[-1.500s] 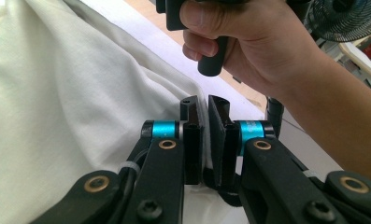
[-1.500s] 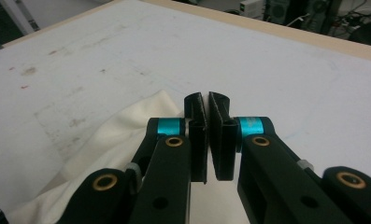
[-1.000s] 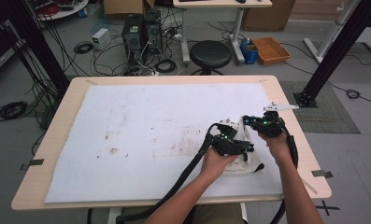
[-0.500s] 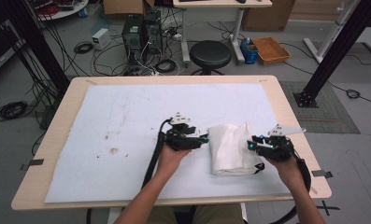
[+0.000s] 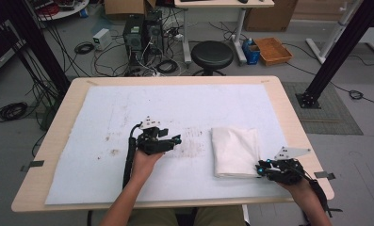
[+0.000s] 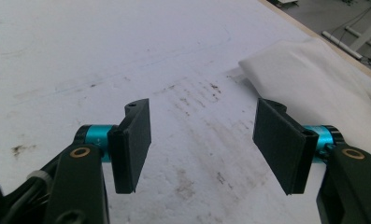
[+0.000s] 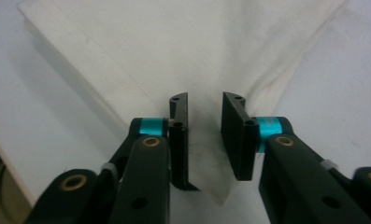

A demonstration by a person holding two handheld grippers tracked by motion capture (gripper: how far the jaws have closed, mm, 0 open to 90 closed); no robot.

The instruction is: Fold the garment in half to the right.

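Lab-type room in the background, cables all over the floor, a round black stool [image 5: 213,54] and some computer boxes behind the wooden table [image 5: 295,117]. Most of the tabletop is covered by a big white mat [image 5: 128,103], and it's got brownish smudges around the middle.

On the right part of that mat sits the folded white cloth [image 5: 235,151], a neat rectangle lying flat, with its near right corner toward the person's right hand. Looks to me like the folding is mostly done, since the cloth is already compact with tidy edges and nothing's hanging loose. What could be left is one more fold or just a final tidy or move; hard to call from here.

The left gripper [image 5: 171,140] is well apart from the cloth, hovering over the stained patch of mat, jaws spread wide with nothing between them. In the left gripper view you just see bare mat between the two black pads, with the cloth off to the upper right.

The right gripper [image 5: 261,167] is right at the cloth's near right corner. In the right gripper view that corner pokes in between the jaws, which stand only partly apart; there's a visible gap, and the pads don't seem to be pressing on the fabric. So I'd say it's straddling the corner, not pinching it.
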